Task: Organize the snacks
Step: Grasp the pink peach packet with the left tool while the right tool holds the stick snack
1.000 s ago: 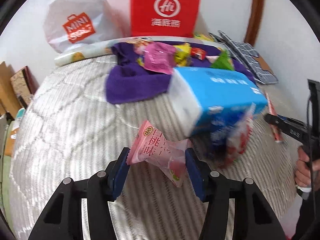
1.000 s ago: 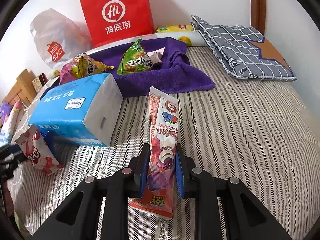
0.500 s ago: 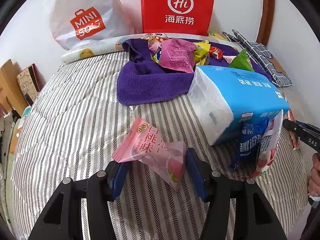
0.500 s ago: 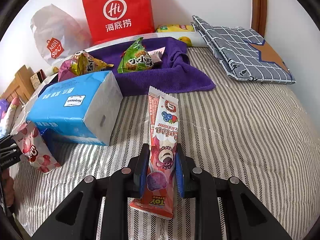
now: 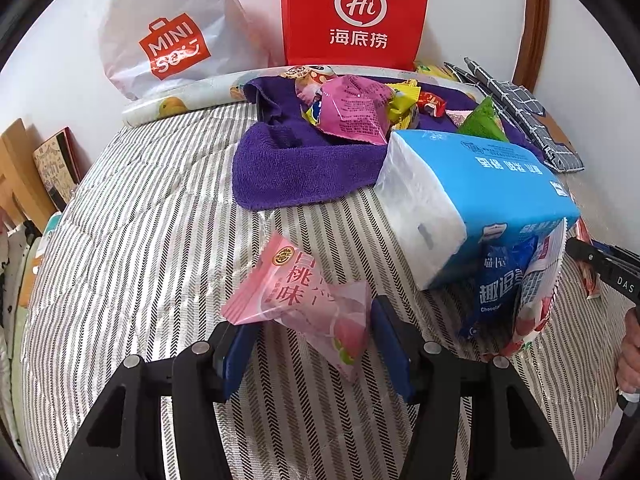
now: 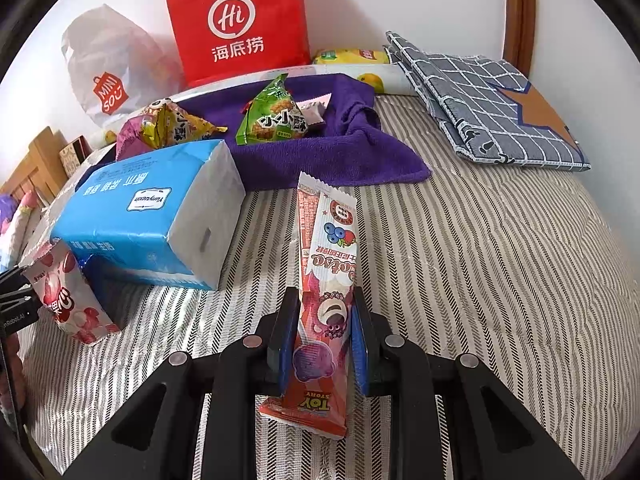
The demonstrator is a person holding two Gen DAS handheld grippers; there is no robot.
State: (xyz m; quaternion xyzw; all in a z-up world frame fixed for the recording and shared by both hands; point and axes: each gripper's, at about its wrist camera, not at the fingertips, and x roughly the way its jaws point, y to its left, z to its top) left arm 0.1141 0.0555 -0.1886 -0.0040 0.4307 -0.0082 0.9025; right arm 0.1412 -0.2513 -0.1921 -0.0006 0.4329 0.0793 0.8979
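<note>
My left gripper [image 5: 310,336] is shut on a pink peach snack packet [image 5: 304,296] and holds it just above the striped bed. My right gripper [image 6: 322,328] is shut on a long pink snack stick packet [image 6: 326,280], which points away from me. A purple towel [image 5: 296,168] at the back holds several snack packets, among them a magenta one [image 5: 356,110] and a green one [image 6: 276,118]. A blue tissue pack [image 5: 472,196] lies in front of the towel [image 6: 332,160]. A red-and-white packet [image 6: 68,300] and a blue chocolate packet [image 5: 498,280] lean on the tissue pack [image 6: 148,212].
A red paper bag [image 5: 354,12] and a white Miniso bag [image 5: 172,36] stand against the wall. A folded grey checked cloth [image 6: 488,104] lies at the back right. Wooden furniture and books [image 5: 36,168] stand beside the bed's left edge.
My left gripper has moved back and left with the pink packet, away from the tissue pack. My right gripper holds still with the stick packet.
</note>
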